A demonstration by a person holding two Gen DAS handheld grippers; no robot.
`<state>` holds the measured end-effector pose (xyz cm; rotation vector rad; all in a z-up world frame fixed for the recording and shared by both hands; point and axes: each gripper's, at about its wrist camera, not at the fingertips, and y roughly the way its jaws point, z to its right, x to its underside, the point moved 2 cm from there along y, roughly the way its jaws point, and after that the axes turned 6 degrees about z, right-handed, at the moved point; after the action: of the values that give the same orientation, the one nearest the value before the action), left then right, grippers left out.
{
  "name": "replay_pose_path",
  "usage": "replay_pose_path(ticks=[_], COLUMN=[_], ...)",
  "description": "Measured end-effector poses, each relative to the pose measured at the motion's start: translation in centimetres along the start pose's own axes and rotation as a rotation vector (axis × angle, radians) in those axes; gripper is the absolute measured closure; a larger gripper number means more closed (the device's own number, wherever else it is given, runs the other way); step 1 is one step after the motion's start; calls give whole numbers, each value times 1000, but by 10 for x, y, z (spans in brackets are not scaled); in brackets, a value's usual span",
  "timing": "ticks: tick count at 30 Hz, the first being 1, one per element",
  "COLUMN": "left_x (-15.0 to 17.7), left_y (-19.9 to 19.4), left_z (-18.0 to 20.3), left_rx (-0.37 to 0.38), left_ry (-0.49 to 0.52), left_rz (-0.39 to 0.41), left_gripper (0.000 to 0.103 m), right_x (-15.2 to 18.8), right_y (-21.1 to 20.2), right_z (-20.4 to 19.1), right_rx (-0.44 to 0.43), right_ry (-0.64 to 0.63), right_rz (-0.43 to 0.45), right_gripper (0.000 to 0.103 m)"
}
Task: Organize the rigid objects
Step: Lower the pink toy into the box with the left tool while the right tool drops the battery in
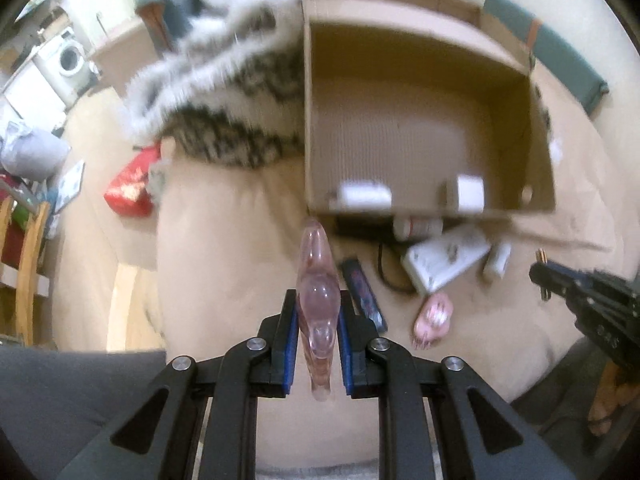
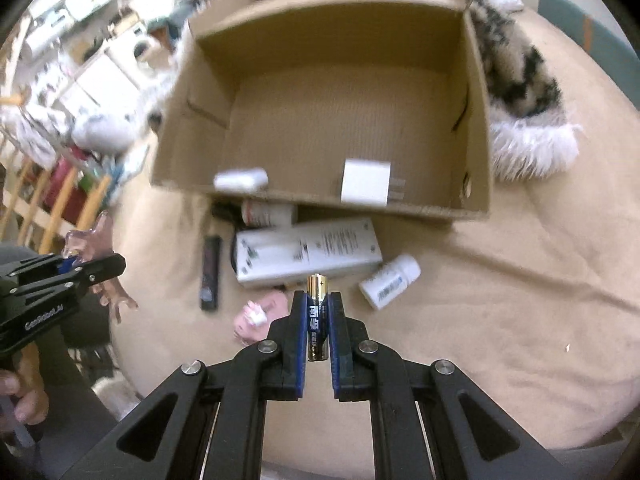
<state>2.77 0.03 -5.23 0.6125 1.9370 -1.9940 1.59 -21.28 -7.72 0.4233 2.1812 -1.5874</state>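
My left gripper is shut on a clear pink plastic hair clip, held above the beige bed; it also shows in the right wrist view. My right gripper is shut on a blue and gold battery. An open cardboard box lies ahead, holding a white case and a white charger cube. In front of it lie a white box, two white bottles, a dark lighter and a pink item.
A fluffy black-and-white blanket lies beside the box. A black cable runs under the white box. A red packet lies at the bed's left edge. Wooden furniture and a washing machine stand beyond.
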Motion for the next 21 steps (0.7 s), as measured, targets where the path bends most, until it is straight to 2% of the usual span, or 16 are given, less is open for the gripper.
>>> replay_pose_path(ticks=[3, 9, 13, 21], left_x=[-25, -71, -98, -130], left_y=[-12, -19, -8, 35], left_z=[-2, 5, 17, 44], left_rx=[11, 24, 38, 40], left_ry=[-12, -11, 7, 44], left_rz=[52, 126, 138, 128], left_gripper=[87, 87, 87, 87], right_x=[-16, -47, -76, -115], right_y=[-14, -21, -24, 6], right_z=[4, 9, 13, 23], right_rx=[-23, -45, -37, -10], right_ry=[29, 47, 23, -1], right_rz=[63, 125, 147, 151], right_gripper=[93, 93, 93, 93])
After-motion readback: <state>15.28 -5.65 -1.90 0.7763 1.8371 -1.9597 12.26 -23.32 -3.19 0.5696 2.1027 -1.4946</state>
